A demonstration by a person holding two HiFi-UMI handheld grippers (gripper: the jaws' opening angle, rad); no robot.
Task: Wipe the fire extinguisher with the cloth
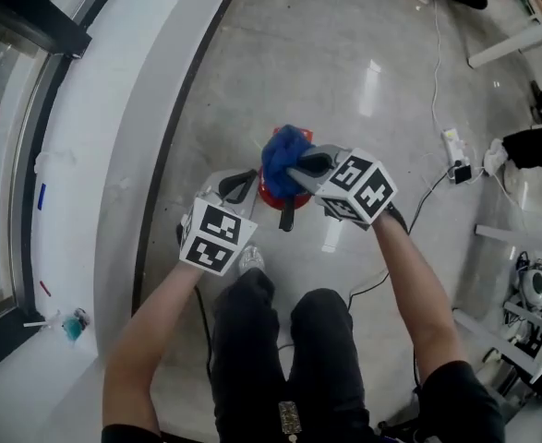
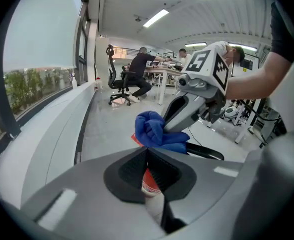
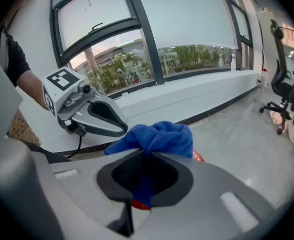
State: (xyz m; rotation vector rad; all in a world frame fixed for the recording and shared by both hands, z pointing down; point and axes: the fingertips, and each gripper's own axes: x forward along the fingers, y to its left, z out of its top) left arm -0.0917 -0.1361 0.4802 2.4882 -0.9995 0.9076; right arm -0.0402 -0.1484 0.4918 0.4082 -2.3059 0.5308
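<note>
Item 1: fire extinguisher point(image 1: 269, 197) – red, upright on floor point(image 1: 344, 81), centre of head view, just ahead of person's legs point(image 1: 280, 349).
Item 2: cloth point(image 1: 283, 153) – blue, bunched, sits over extinguisher top, centre frame.
Item 3: R hand-held gripper point(image 3: 145, 156) – jaws clamped on cloth; reaches in from right of centre.
Item 4: L hand-held gripper point(image 2: 147, 153) – jaws together, pads meeting; just left of extinguisher, lower left of cloth.
Bkgd: white window ledge point(image 1: 95, 155) down left side; office chair point(image 2: 114, 79) far back, upper centre of L gripper view.

Grey floor point(image 1: 326, 81) w/ red extinguisher point(image 1: 269, 197), prob. upright; power strip point(image 1: 452, 144), cable point(image 1: 435, 53) nearby.
</note>
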